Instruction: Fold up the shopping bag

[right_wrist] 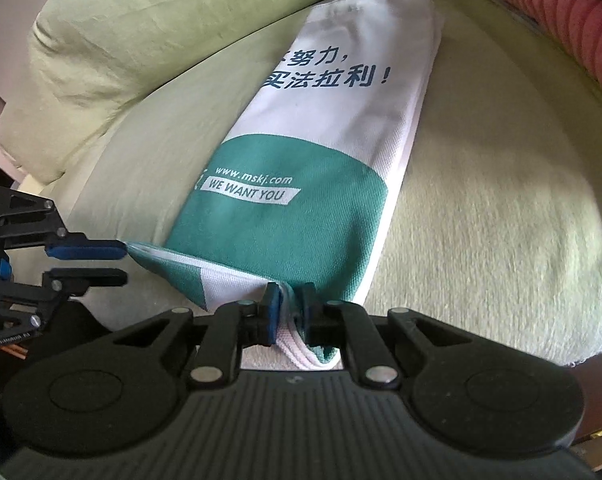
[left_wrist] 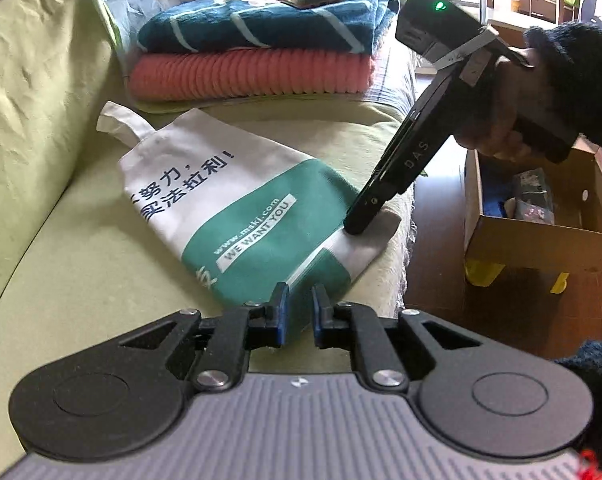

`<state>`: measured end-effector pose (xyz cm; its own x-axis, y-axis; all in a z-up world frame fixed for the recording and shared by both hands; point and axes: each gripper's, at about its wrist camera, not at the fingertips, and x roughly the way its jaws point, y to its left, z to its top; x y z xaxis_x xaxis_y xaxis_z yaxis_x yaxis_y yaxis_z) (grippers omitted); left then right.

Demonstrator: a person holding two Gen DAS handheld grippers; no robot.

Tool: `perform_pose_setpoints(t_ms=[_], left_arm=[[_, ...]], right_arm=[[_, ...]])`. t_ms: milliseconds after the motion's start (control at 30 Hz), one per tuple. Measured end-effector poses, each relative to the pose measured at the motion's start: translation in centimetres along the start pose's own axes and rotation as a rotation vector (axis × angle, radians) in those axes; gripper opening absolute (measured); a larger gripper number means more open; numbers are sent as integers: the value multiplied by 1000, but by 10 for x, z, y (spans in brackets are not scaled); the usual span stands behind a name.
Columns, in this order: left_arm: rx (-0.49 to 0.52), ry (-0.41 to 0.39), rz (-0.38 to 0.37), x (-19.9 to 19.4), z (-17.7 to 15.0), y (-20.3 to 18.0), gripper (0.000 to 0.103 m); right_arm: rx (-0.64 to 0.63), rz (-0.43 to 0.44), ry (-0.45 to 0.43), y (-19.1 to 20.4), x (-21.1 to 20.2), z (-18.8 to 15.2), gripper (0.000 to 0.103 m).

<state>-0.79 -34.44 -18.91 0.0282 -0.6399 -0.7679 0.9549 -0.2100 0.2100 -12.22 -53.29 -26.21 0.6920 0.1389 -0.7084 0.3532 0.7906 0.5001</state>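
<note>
Left wrist view: the pale green sofa seat (left_wrist: 81,264) fills most of what I see, its back cushion rising on the left. On the far end of the seat sits a stack of folded textiles, a dark blue striped towel (left_wrist: 269,12) on top of a ribbed coral blanket (left_wrist: 249,74). To the right, down on the wooden floor, stands an open cardboard box (left_wrist: 541,236) with some items inside. The shopping bag (left_wrist: 237,204) lies flat on the seat, already folded lengthwise into a long narrow strip, white at the far end with dark blue printed characters and teal at the near end with "WE WANT YOU" on a white banner; its white handle (left_wrist: 121,120) points away toward the back cushion. My right gripper (left_wrist: 359,226) comes down from the right, held by my hand (left_wrist: 501,116) in a dark sleeve, and its tip presses on the bag's near right corner at the seat edge. In the right wrist view its blue-padded fingers (right_wrist: 272,312) are clamped on the bag's bottom edge, white and teal cloth bunched between them. My left gripper (left_wrist: 300,312) hovers just at the near teal corner, its fingers (left_wrist: 281,312) parted with a narrow gap and nothing between them.
</note>
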Motion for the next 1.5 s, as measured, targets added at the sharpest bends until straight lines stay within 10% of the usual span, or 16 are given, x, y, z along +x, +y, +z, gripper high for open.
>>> perform_pose_setpoints(t_ms=[867,1233,1500], left_arm=[[-243,162,106,58,13,14,12],[-272,160,117,61,12,13,12],[-304,136,135,60,9,13,12]], right_arm=[[13,-104,-92,14,0,-7,6],[-283,-411,-422,88,-16,-60,14],[-277,-446,-447,92,16,-96,0]])
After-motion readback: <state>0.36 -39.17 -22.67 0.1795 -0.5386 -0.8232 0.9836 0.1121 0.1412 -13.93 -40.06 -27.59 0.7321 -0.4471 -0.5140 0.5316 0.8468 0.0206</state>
